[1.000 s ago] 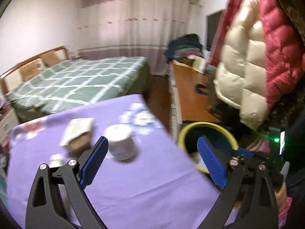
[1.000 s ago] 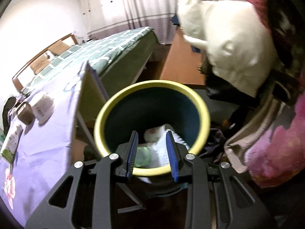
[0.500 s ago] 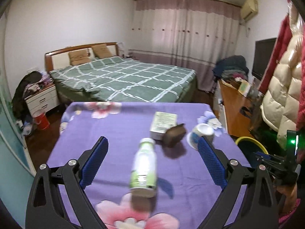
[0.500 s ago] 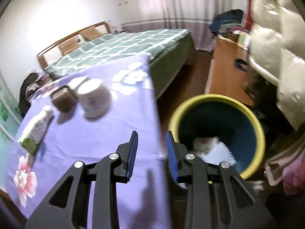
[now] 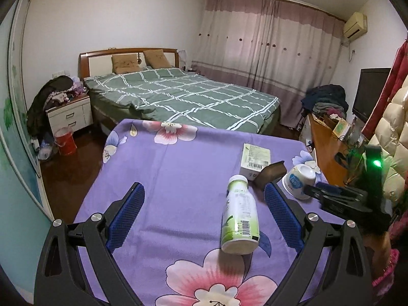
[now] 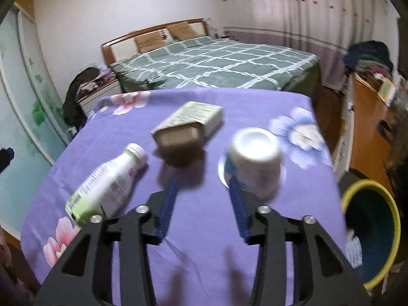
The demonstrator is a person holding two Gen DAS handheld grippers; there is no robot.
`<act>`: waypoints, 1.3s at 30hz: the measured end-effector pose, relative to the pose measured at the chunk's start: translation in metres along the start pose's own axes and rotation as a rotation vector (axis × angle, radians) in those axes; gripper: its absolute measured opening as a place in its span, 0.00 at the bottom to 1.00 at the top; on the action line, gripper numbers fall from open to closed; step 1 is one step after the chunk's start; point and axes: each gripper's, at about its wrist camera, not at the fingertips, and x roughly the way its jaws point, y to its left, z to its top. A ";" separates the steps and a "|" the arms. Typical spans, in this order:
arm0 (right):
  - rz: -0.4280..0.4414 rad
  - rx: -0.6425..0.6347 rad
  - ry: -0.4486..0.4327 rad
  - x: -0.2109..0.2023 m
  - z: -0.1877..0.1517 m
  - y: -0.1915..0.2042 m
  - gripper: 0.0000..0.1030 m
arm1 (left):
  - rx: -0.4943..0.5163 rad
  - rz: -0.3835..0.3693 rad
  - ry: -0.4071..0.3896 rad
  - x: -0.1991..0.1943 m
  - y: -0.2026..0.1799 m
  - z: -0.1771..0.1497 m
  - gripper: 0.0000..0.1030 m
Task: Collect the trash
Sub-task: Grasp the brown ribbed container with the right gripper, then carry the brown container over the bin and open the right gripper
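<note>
On the purple flowered tablecloth point(image 5: 178, 178) lie a green-and-white bottle point(image 5: 239, 216) on its side, a flat carton box point(image 5: 255, 160), a small brown box point(image 5: 271, 174) and an upturned white cup point(image 5: 301, 181). My left gripper point(image 5: 204, 211) is open and empty, with the bottle between its fingers. My right gripper point(image 6: 202, 209) is open and empty above the table, its right finger close to the cup point(image 6: 255, 158). The bottle point(image 6: 107, 181), carton point(image 6: 188, 122) and yellow-rimmed trash bin point(image 6: 369, 232) show in the right wrist view.
A green checked bed point(image 5: 178, 97) stands beyond the table. A nightstand point(image 5: 68, 114) and red bucket point(image 5: 65, 141) are at the left. A wooden desk point(image 5: 329, 148) with clutter and hanging puffer coats point(image 5: 392, 137) are at the right.
Both grippers swung left from the trash bin toward the table. My right gripper has opened wider and moved over the table near the cup. The left view now centres on the bottle.
</note>
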 end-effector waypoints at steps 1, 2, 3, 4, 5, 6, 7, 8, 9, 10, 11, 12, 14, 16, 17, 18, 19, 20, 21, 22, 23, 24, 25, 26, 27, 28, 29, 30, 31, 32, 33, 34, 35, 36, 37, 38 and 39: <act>-0.001 -0.015 0.001 0.006 0.004 0.005 0.47 | -0.002 -0.004 0.002 0.002 0.002 -0.001 0.91; 0.000 -0.026 0.002 0.010 0.008 0.008 0.47 | -0.003 -0.007 0.004 0.004 0.001 -0.001 0.91; 0.002 -0.040 0.005 0.016 0.011 0.012 0.47 | -0.004 -0.008 0.007 0.006 0.001 -0.002 0.91; 0.001 -0.050 0.009 0.020 0.014 0.015 0.47 | -0.006 -0.011 0.012 0.009 0.001 -0.002 0.91; -0.001 -0.061 0.013 0.025 0.017 0.018 0.48 | -0.007 -0.015 0.017 0.011 0.001 -0.002 0.91; -0.005 -0.075 0.019 0.030 0.020 0.021 0.48 | -0.009 -0.019 0.021 0.013 0.001 -0.002 0.91; -0.008 -0.086 0.028 0.036 0.022 0.024 0.48 | -0.010 -0.021 0.024 0.015 0.001 -0.002 0.91; -0.008 -0.091 0.034 0.040 0.023 0.026 0.48 | -0.011 -0.026 0.029 0.017 0.001 -0.003 0.91; -0.007 -0.098 0.043 0.046 0.024 0.028 0.48 | -0.012 -0.029 0.032 0.019 0.000 -0.004 0.91; -0.007 -0.103 0.049 0.050 0.025 0.030 0.48 | -0.012 -0.031 0.034 0.019 0.000 -0.004 0.91; -0.010 -0.108 0.053 0.055 0.027 0.031 0.48 | -0.012 -0.034 0.036 0.021 -0.001 -0.005 0.91; -0.012 -0.111 0.054 0.058 0.027 0.032 0.49 | -0.012 -0.036 0.037 0.021 -0.001 -0.005 0.91; -0.012 -0.112 0.057 0.064 0.030 0.033 0.49 | -0.012 -0.039 0.039 0.022 -0.001 -0.006 0.91; -0.019 -0.111 0.065 0.071 0.031 0.033 0.49 | -0.012 -0.042 0.039 0.021 -0.001 -0.006 0.91; -0.020 -0.111 0.066 0.072 0.031 0.033 0.50 | -0.013 -0.042 0.040 0.022 -0.001 -0.007 0.91; -0.018 -0.105 0.068 0.074 0.031 0.032 0.50 | -0.014 -0.042 0.041 0.022 0.000 -0.007 0.91; -0.017 -0.101 0.069 0.076 0.032 0.031 0.50 | -0.015 -0.042 0.042 0.023 0.001 -0.007 0.91; -0.018 -0.099 0.069 0.077 0.032 0.030 0.51 | -0.016 -0.042 0.044 0.024 0.001 -0.007 0.91; -0.022 -0.096 0.068 0.078 0.032 0.028 0.53 | -0.018 -0.043 0.046 0.024 0.001 -0.007 0.91; -0.022 -0.092 0.066 0.079 0.033 0.027 0.54 | -0.018 -0.043 0.046 0.023 0.002 -0.008 0.91; -0.018 -0.091 0.064 0.079 0.033 0.025 0.55 | -0.018 -0.044 0.048 0.024 0.001 -0.008 0.91; -0.017 -0.091 0.061 0.080 0.033 0.025 0.56 | -0.018 -0.045 0.049 0.025 0.001 -0.008 0.91; -0.019 -0.094 0.060 0.080 0.033 0.024 0.60 | -0.017 -0.046 0.050 0.025 0.001 -0.008 0.91; -0.021 -0.097 0.058 0.080 0.033 0.023 0.61 | -0.016 -0.048 0.051 0.025 -0.001 -0.008 0.91; -0.020 -0.096 0.055 0.080 0.033 0.022 0.61 | -0.014 -0.048 0.051 0.025 -0.001 -0.008 0.91; -0.018 -0.094 0.054 0.080 0.033 0.021 0.61 | -0.012 -0.049 0.051 0.025 -0.002 -0.009 0.91; -0.013 -0.093 0.052 0.080 0.034 0.020 0.61 | -0.009 -0.051 0.052 0.026 -0.004 -0.009 0.91; -0.006 -0.095 0.048 0.080 0.034 0.020 0.61 | -0.008 -0.052 0.053 0.026 -0.005 -0.009 0.91; 0.001 -0.099 0.046 0.081 0.034 0.020 0.61 | -0.007 -0.054 0.055 0.027 -0.005 -0.009 0.91; 0.007 -0.100 0.048 0.082 0.034 0.021 0.60 | -0.005 -0.056 0.056 0.028 -0.007 -0.010 0.91; 0.016 -0.099 0.053 0.082 0.034 0.021 0.57 | -0.004 -0.057 0.058 0.029 -0.007 -0.009 0.91; 0.017 -0.099 0.048 0.082 0.034 0.021 0.56 | -0.002 -0.058 0.059 0.030 -0.007 -0.009 0.91; 0.021 -0.099 0.047 0.081 0.034 0.020 0.56 | 0.000 -0.059 0.060 0.031 -0.009 -0.010 0.91; 0.027 -0.096 0.047 0.080 0.033 0.020 0.56 | 0.001 -0.060 0.060 0.031 -0.009 -0.010 0.91; 0.028 -0.092 0.046 0.078 0.033 0.020 0.56 | 0.001 -0.061 0.060 0.030 -0.008 -0.010 0.91; 0.030 -0.090 0.044 0.076 0.033 0.020 0.56 | 0.001 -0.061 0.060 0.031 -0.009 -0.011 0.91; 0.033 -0.088 0.044 0.074 0.033 0.019 0.56 | 0.001 -0.061 0.060 0.031 -0.009 -0.011 0.91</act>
